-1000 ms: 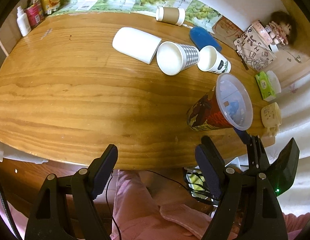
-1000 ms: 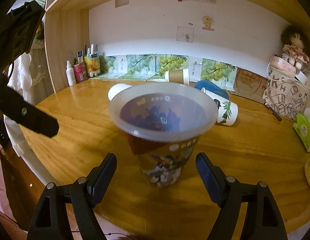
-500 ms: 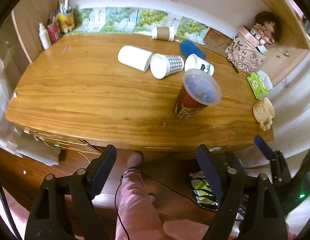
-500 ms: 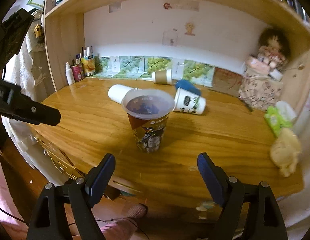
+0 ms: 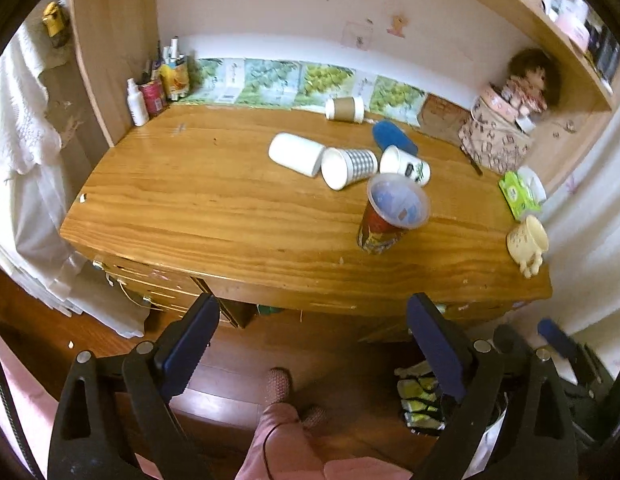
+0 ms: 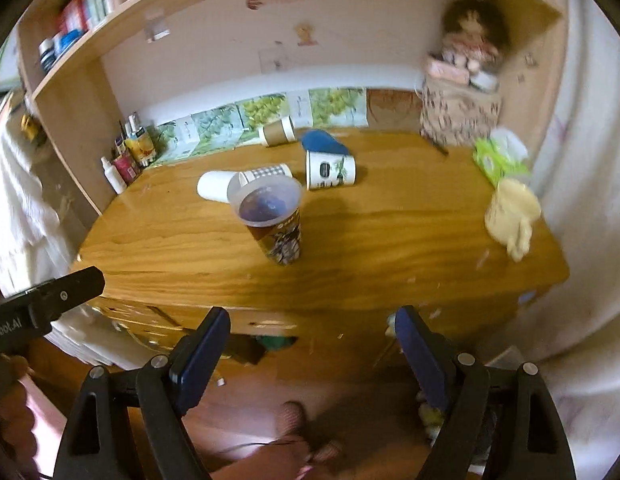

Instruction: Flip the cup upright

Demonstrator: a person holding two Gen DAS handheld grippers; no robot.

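A printed red cup with a clear plastic rim [image 5: 386, 216] stands upright on the wooden desk [image 5: 229, 216], near its front right; it also shows in the right wrist view [image 6: 275, 220]. My left gripper [image 5: 310, 340] is open and empty, held well back from the desk, above the floor. My right gripper [image 6: 310, 344] is open and empty too, also back from the desk's front edge. Part of the left gripper [image 6: 45, 304] shows at the left of the right wrist view.
Several cups lie on their sides behind the printed cup: a white one [image 5: 295, 154], a checked one [image 5: 348, 166], a leaf-print one [image 5: 406, 166], a brown one [image 5: 344, 109]. A blue object [image 5: 394, 142], bottles [image 5: 153, 88], a doll [image 5: 522, 80], a tissue pack [image 5: 518, 196] and a yellow mug [image 5: 528, 240] line the edges.
Both grippers have pulled back and up from the desk, away from the upright printed cup. The whole desk and the floor have come into view. The cup has stayed put.
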